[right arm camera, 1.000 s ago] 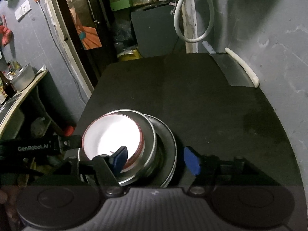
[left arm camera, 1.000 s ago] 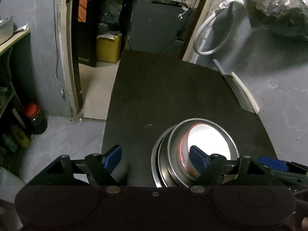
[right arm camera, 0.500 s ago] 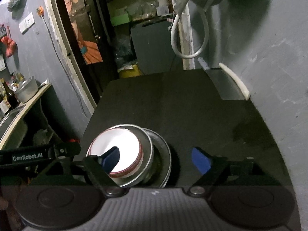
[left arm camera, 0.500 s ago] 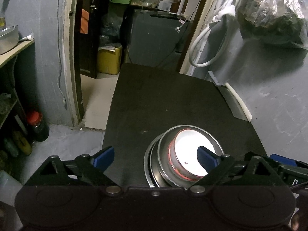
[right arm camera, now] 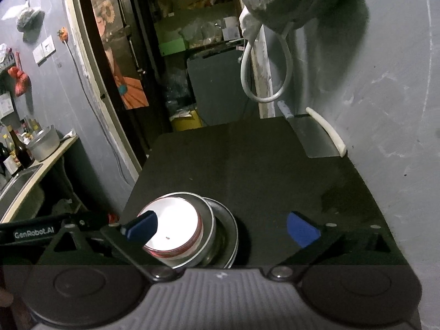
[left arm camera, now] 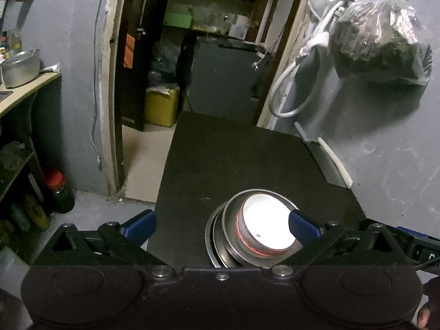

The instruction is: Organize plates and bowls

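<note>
On the near part of the black table (left arm camera: pixel 233 165) sat a nested stack: a white bowl with a red rim (left arm camera: pixel 265 227) rested inside a steel bowl (left arm camera: pixel 230 225), which in turn stood on a steel plate (left arm camera: pixel 212 236) whose edge showed at the left of the stack. The white bowl's inside was glaring bright, with one small dark speck on its floor; nothing else could be made out in it. In the right wrist view the same white bowl (right arm camera: pixel 176 225), steel bowl (right arm camera: pixel 206 243) and steel plate (right arm camera: pixel 229 228) appeared at the lower left of the table (right arm camera: pixel 261 170).

At the left, the left gripper (left arm camera: pixel 221 224) was spread wide and grasped nothing. Its left blue fingertip (left arm camera: pixel 140 224) hung over the table's near left edge, and the other blue pad overlapped the white bowl's right rim in the picture; whether it touched could not be told.

Further right, the right gripper (right arm camera: pixel 222 227) was likewise released, its jaws far apart. Its left blue fingertip (right arm camera: pixel 143 228) showed in front of the white bowl, contact unclear, while the right pad stood over bare table, well apart from the stack.

At the far right corner a cleaver (right arm camera: pixel 316 134) lay flat beside the grey wall (right arm camera: pixel 385 110).
</note>
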Motion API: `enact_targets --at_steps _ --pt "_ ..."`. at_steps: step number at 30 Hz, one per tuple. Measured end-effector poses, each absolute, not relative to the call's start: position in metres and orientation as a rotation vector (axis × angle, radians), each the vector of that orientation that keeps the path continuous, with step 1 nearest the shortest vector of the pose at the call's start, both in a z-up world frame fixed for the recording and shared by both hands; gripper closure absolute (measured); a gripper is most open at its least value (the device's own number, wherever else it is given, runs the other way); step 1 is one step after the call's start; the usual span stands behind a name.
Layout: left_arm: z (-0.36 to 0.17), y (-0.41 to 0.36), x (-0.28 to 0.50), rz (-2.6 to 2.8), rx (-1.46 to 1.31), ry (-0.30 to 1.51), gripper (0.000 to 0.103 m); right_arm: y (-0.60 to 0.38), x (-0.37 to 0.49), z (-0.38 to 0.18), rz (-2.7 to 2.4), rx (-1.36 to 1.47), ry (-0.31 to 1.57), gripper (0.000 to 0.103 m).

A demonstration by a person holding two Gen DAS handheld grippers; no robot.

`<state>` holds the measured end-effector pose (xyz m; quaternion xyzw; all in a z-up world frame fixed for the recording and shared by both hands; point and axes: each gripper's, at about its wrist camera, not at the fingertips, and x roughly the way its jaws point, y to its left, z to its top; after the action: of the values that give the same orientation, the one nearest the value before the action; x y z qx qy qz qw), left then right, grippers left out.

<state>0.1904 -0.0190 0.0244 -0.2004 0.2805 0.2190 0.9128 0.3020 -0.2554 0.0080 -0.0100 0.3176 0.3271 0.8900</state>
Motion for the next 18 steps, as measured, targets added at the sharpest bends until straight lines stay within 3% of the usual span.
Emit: enact_targets --at_steps 18 --pt "0.04 -0.06 0.141 0.481 -0.374 0.491 0.001 -0.299 0.264 0.021 0.71 0.052 0.577 0.0"
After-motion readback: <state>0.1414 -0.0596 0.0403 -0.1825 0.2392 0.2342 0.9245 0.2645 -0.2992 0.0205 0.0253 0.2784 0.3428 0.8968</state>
